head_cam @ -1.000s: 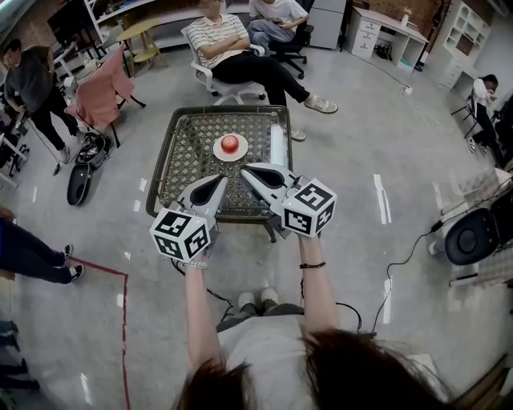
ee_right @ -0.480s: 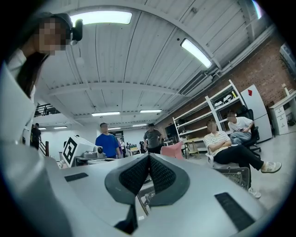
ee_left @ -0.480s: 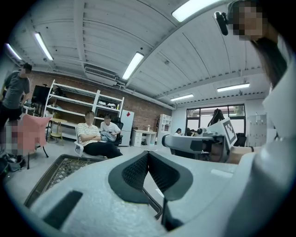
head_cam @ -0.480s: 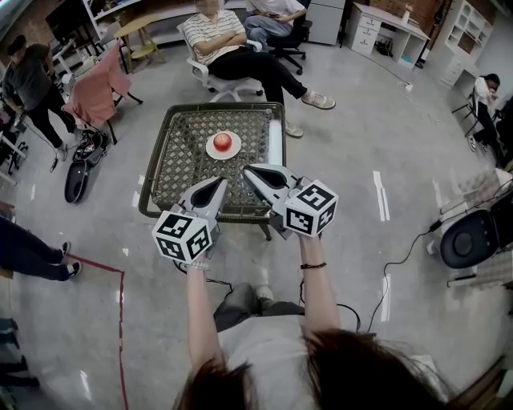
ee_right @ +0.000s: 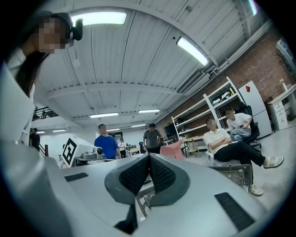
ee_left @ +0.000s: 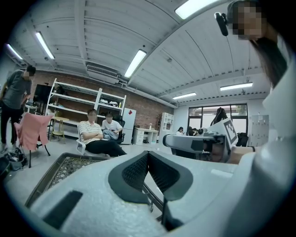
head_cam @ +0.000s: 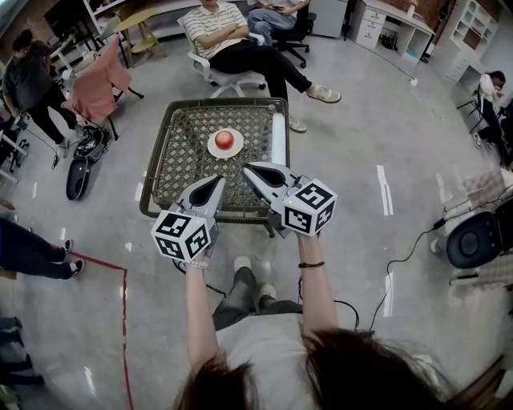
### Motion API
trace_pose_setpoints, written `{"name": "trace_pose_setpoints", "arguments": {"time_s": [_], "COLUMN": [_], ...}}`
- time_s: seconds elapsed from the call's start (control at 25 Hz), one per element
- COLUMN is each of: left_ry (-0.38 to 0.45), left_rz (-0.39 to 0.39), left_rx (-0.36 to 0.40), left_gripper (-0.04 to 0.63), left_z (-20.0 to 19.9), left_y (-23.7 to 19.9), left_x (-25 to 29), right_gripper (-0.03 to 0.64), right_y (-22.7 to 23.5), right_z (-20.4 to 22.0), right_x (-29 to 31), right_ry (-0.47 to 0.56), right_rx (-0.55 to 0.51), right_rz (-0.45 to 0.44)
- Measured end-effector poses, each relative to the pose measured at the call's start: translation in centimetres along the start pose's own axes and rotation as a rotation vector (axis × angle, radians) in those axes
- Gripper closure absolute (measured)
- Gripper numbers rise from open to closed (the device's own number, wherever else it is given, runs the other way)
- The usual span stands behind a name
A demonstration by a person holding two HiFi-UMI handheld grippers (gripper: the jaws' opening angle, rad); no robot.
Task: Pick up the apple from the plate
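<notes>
At upper centre I see a dark lattice-topped table (head_cam: 157, 170) with a white cylinder (head_cam: 278, 138) lying along its right edge. Above it, a person in a striped shirt (head_cam: 215, 24) sits on a white chair. At upper left a pink cloth (head_cam: 96, 86) drapes a chair, with a scooter (head_cam: 80, 174) below it. A red floor line (head_cam: 123, 320) runs at lower left.

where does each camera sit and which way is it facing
Head view: on the person's head, looking steeply down at the dark metal mesh table with a red apple on a round white plate; shows hair, forearms, shut left gripper and shut right gripper.
Left gripper view: on the left gripper, level along its closed jaws over the table edge; right gripper and the person's head at right.
Right gripper view: on the right gripper, level along closed jaws; left gripper's marker cube at left.
Shared: both gripper views show the seated striped-shirt person.
</notes>
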State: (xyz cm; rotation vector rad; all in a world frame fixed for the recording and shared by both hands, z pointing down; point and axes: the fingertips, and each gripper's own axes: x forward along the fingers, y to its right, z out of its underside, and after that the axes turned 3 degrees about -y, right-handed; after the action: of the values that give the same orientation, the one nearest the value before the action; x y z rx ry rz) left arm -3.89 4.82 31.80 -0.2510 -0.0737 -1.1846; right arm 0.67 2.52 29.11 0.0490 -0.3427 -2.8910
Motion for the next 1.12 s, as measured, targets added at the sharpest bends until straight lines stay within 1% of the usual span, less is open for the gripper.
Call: {"name": "trace_pose_setpoints", "arguments": {"time_s": [0.28, 0.64, 1.12], "left_ry": [0.011, -0.008, -0.029], "left_rz": [0.036, 0.098, 0.145], "left_rx": [-0.003, -0.012, -0.022], "left_gripper": [0.584, 0.584, 0.584], "left_z": [-0.9, -2.3, -1.6], "left_y": [-3.5, -8.0, -12.7], "left_x": [2.2, 5.2, 7.7], "right_gripper": [0.607, 0.607, 0.607], "right_y": [2.3, 6.0, 8.9], "right_z": [-0.4, -0.8, 0.3], "right_x": [3.3, 7.2, 11.4], "right_ry": [-0.006, -0.019, -0.034], "right_rx": [-0.011, 0.005, 0.011], "right_rz": [0.025, 0.082, 0.122]}}
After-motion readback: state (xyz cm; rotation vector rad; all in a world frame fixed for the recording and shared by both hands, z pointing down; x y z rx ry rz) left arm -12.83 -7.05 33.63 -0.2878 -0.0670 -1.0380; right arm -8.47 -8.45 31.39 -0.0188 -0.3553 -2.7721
